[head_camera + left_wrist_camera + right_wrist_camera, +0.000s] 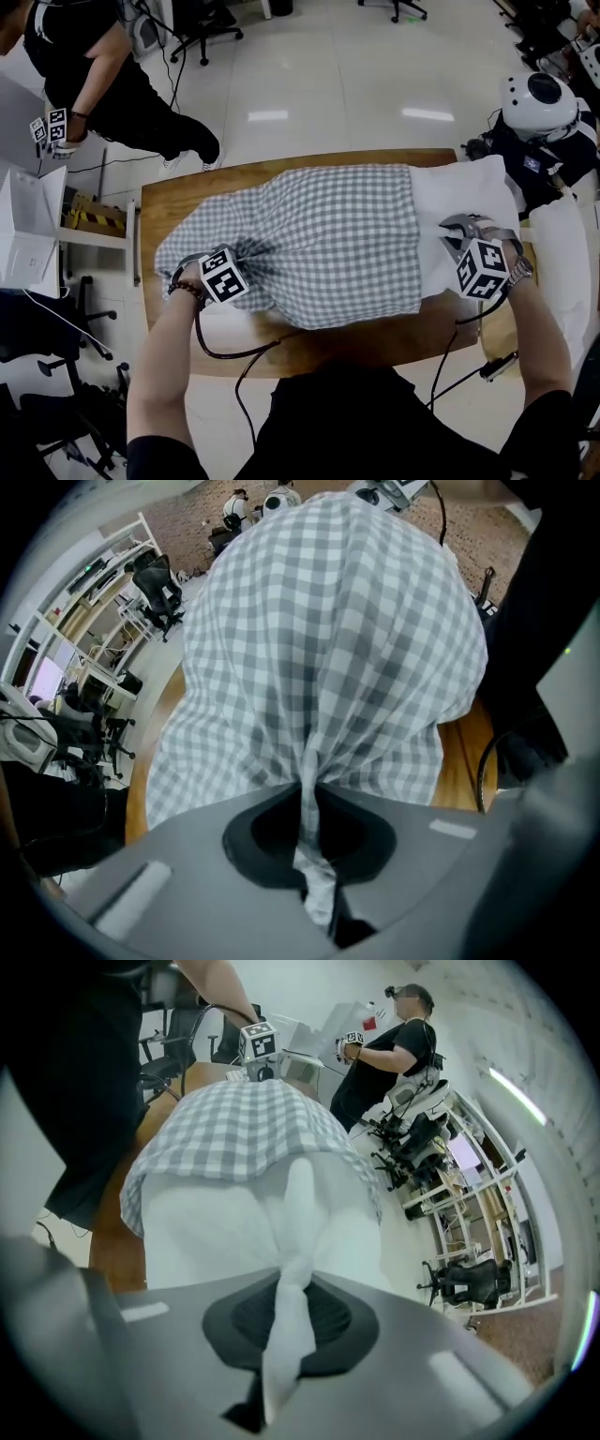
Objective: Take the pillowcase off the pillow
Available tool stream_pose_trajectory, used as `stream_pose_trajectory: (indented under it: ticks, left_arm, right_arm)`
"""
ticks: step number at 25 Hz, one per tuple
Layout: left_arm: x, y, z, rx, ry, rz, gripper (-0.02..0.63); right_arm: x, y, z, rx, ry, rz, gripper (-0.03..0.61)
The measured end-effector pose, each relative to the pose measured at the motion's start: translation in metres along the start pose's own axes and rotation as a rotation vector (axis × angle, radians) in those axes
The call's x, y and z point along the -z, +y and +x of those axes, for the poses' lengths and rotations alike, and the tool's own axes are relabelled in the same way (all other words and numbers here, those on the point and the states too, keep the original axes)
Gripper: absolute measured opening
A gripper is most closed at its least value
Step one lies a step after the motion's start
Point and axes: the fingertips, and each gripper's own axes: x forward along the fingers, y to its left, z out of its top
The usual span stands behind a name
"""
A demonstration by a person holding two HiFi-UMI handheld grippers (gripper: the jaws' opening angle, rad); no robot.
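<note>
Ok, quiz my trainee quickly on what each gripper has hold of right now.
1. True or false: the left gripper is shut on the grey-and-white checked fabric pillowcase.
2. What does the right gripper pinch? A) the white fabric pillow B) a black cable C) the brown wooden table
3. Fill in: in the head view, the pillow's bare end sticks out of the pillowcase toward the picture's ____ side.
Key: 1 true; 2 A; 3 right.

Steep overhead; two close-ups; shared pillowcase (309,244)
</note>
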Motion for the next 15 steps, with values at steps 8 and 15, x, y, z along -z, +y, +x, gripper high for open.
stream_pose_trajectory:
  ticks: [8,15]
  left_arm:
    - [0.026,-0.006,-0.024,-0.058,0.014,-0.074,0.006]
    - [0.052,-0.008,-0.042,-0.091,0.005,-0.118,0.006]
  right_arm:
    - [0.023,0.003,-0.03,0.054,0.014,-0.007,0.012]
    - [0.034,0.011,-0.041,0.07,0.043,0.006,0.012]
